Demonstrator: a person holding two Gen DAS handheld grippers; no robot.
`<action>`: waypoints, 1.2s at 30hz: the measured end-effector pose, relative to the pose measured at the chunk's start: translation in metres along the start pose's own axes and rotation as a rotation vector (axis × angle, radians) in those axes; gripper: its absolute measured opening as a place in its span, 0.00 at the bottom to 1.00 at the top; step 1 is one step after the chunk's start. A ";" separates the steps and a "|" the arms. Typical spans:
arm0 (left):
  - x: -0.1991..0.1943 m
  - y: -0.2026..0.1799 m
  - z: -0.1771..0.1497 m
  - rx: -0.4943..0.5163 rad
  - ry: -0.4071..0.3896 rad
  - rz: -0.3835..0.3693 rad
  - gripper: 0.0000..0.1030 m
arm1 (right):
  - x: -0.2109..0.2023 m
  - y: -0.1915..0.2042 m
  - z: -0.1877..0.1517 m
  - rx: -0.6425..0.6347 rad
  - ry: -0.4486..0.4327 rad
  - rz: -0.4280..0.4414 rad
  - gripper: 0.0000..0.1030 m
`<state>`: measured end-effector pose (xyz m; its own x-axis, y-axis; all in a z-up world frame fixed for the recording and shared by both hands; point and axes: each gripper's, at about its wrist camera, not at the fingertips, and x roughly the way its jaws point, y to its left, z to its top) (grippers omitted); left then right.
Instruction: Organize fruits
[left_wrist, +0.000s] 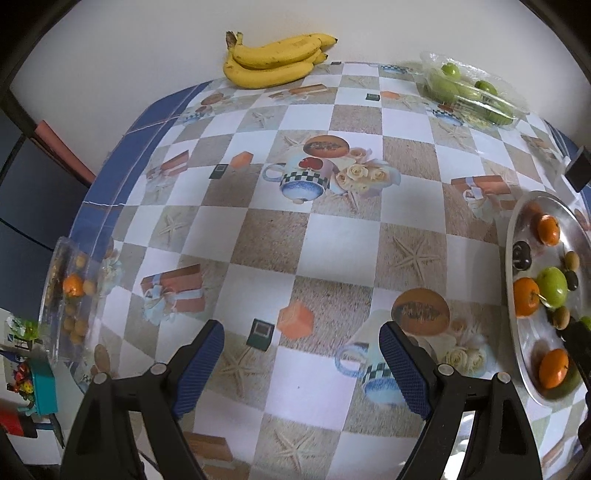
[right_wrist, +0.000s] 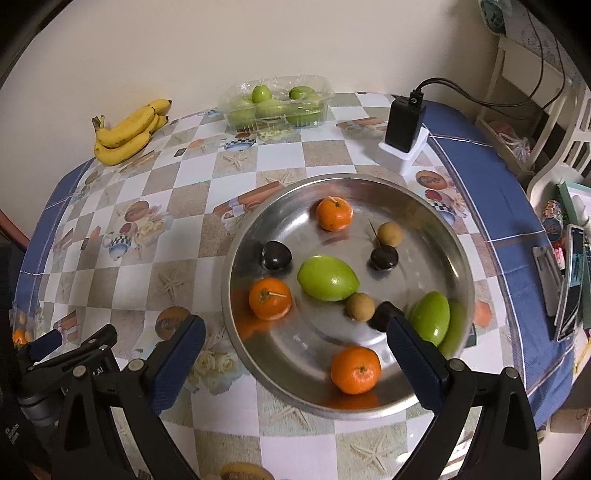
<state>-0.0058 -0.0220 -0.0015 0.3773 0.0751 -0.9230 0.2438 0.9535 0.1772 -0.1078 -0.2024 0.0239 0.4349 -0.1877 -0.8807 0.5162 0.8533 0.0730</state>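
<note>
Both grippers stand with their blue-padded jaws spread wide and hold nothing: the right gripper (right_wrist: 295, 354) hovers over the near rim of the round steel tray (right_wrist: 436, 206), and the left gripper (left_wrist: 301, 358) hangs over bare checked tablecloth (left_wrist: 258, 221) to the tray's left. Nearest the right gripper lie a mandarin (right_wrist: 355, 370) and a green fruit (right_wrist: 430, 322), with a dark fruit partly hidden behind the right jaw. Further in, the tray holds a second green fruit (right_wrist: 328, 277), two more mandarins (right_wrist: 270, 298) (right_wrist: 334, 213), two small tan longan-like fruits (right_wrist: 360, 306) (right_wrist: 389, 233) and two dark round fruits (right_wrist: 276, 254) (right_wrist: 384, 257), all mixed together. At the table's left edge a clear pack (left_wrist: 70, 291) holds a mandarin and tan fruits. At the far edge, a clear punnet of green fruit (right_wrist: 277, 105) and a bunch of bananas (right_wrist: 129, 129) rest against the wall. Judged from this, sorting is in hand, but whether fruit is going into the tray or out to the packs cannot be settled. Any pick requires centring open jaws over one fruit and closing gently.
</note>
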 end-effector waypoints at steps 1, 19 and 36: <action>-0.004 0.002 -0.002 -0.002 -0.006 -0.001 0.86 | -0.003 0.000 -0.001 0.001 -0.003 0.000 0.96; -0.040 0.019 -0.023 -0.006 -0.102 -0.007 0.86 | -0.035 0.000 -0.021 0.018 -0.045 0.000 0.96; -0.045 0.018 -0.023 -0.002 -0.168 0.009 0.86 | -0.025 -0.002 -0.025 0.021 -0.029 -0.013 0.96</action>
<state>-0.0392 -0.0018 0.0350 0.5236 0.0345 -0.8513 0.2374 0.9537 0.1847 -0.1384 -0.1874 0.0345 0.4491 -0.2130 -0.8677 0.5373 0.8403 0.0718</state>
